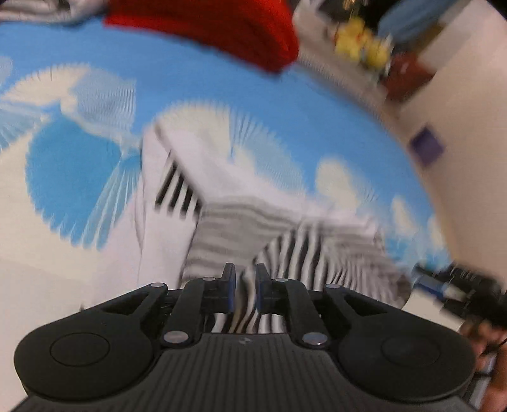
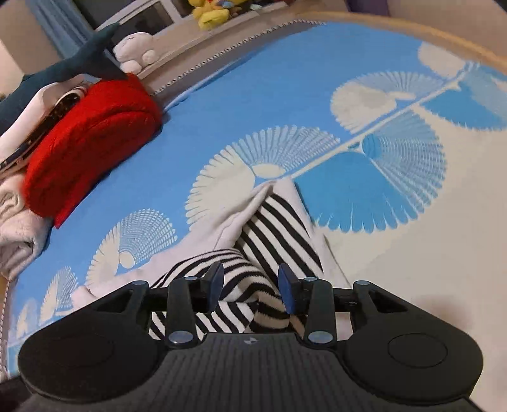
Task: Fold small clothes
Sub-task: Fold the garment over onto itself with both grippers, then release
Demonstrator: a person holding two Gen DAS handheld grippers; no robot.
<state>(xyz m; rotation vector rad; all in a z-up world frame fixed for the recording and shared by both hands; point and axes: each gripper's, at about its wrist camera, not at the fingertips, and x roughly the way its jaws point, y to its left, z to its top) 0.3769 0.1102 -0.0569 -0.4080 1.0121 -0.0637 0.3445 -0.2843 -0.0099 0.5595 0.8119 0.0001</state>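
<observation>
A small white garment with black-and-white striped parts (image 1: 228, 202) lies on a blue bed cover with white fan patterns (image 1: 196, 85). My left gripper (image 1: 245, 285) has its jaws nearly together with striped cloth between them. The view is blurred by motion. In the right wrist view the same garment (image 2: 279, 228) lies bunched under my right gripper (image 2: 250, 286). Its jaws stand apart around a raised fold of striped cloth, not pressing it. The right gripper also shows at the left wrist view's right edge (image 1: 450, 288).
A folded red knit piece (image 2: 92, 139) lies on the cover at the left, on other clothes (image 2: 16, 222). A dark shark plush (image 2: 63, 66), a white plush (image 2: 136, 50) and yellow plush toys (image 2: 209, 16) sit along the bed's far side.
</observation>
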